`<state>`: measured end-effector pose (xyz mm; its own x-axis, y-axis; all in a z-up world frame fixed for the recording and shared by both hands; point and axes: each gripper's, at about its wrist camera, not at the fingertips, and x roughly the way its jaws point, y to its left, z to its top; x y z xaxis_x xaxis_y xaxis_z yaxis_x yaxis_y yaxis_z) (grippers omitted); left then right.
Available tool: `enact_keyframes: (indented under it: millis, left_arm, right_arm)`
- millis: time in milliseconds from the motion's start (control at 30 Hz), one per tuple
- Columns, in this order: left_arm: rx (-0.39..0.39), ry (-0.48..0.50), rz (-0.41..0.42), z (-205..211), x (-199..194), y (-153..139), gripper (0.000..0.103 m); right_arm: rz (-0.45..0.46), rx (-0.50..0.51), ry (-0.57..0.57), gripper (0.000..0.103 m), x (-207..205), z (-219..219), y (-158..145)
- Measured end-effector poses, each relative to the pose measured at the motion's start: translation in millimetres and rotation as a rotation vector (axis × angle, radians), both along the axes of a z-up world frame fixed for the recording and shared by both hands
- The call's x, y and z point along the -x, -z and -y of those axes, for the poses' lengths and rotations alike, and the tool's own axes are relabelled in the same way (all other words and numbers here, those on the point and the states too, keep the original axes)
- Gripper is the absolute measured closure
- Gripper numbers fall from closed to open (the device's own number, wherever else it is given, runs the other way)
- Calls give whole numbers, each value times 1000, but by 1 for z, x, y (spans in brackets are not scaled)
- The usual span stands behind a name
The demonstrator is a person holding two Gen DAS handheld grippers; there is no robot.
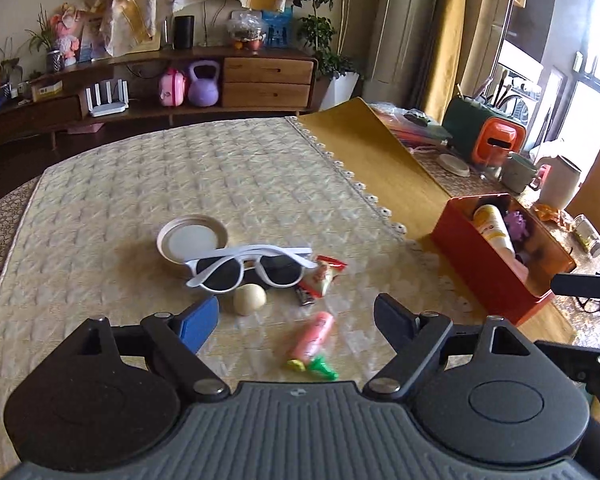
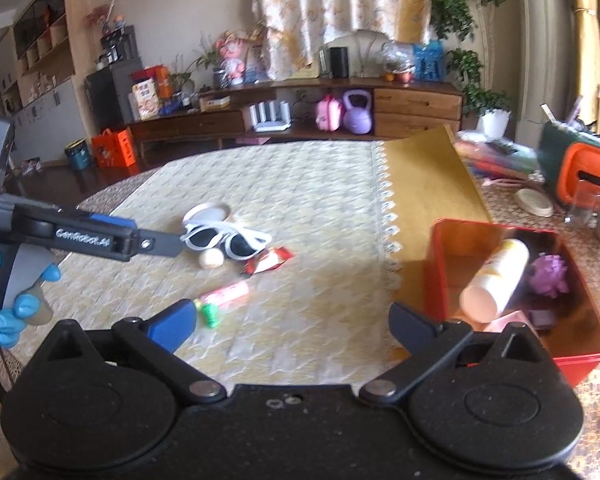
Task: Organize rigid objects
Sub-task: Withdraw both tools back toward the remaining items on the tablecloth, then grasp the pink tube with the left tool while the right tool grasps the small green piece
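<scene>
Hovering both grippers, left (image 1: 296,320) and right (image 2: 292,320), fingers spread and empty, we face the sunglasses (image 1: 248,270) cluster left of the red box (image 2: 444,268), probably their destination.

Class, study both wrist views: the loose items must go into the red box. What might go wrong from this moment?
1. The white-framed sunglasses lie partly on the round metal lid; lifting either may drag the other.
2. The small cream ball sits against the sunglasses and may roll if nudged.
3. The red rectangular box already holds a cream bottle, so dropped items may bounce out.
</scene>
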<state>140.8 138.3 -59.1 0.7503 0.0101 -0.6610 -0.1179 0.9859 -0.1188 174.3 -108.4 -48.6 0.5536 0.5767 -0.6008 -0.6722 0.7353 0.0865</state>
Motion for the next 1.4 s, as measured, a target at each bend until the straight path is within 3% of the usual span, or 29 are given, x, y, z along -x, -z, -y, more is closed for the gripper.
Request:
enact_keyframes:
  millis: [467,967,1000,1133,1233,1400]
  left_arm:
    - [-45,86,-43,0,-17,45,18]
    - [-49,164,-66,11,-46,74,18]
    - [-49,167,-66,11,-47,75,20]
    - [-59,178,-84,11,-51,79,46]
    - [-72,193,-86,12,-51,82,60]
    - [-86,214,-74,14,-52,84,71]
  right_arm:
    - [-28,76,-125,7,11,-58,42]
    - [-56,115,-154,41,1,-89,72]
    - [-61,116,-154,45,0,-91,74]
    - [-68,119,-157,50,-3,-95,78]
    - [-73,120,-160,55,-6,-98,81]
    - [-56,129,-172,58,-7,-104,83]
